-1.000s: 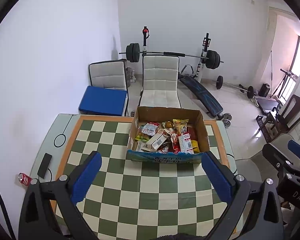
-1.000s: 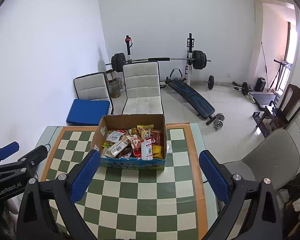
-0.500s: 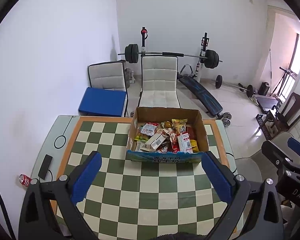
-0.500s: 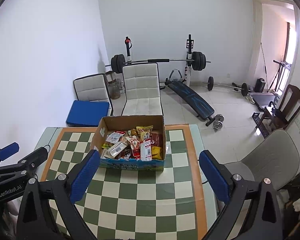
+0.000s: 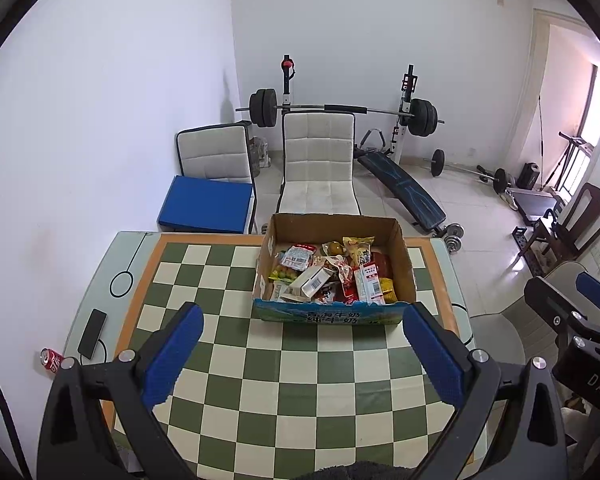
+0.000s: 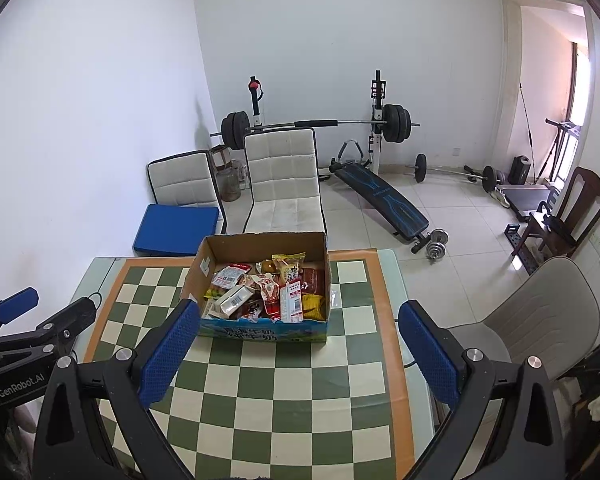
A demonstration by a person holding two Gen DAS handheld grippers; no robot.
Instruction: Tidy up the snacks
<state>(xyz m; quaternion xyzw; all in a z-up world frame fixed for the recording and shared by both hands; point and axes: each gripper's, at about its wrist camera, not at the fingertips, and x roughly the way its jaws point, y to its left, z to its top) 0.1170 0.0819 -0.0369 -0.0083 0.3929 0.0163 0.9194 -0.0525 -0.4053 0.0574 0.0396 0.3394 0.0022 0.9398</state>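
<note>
Centrally, open cardboard box [image 5: 333,312] heaped with mixed snack packets [image 5: 332,276], blue printed front, both grippers' fingers spread wide, empty.

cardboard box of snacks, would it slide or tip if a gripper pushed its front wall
The cardboard box is low and wide, so it would probably slide rather than tip. The checkered table looks smooth, which favours sliding. Its thin wall may flex inward.

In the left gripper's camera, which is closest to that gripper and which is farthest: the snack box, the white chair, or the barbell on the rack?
From the left gripper, nearest first:
1. Snack box, on the checkered table just ahead of the fingers.
2. White chair, on the floor behind the box.
3. Barbell, on its rack against the back wall.
</note>
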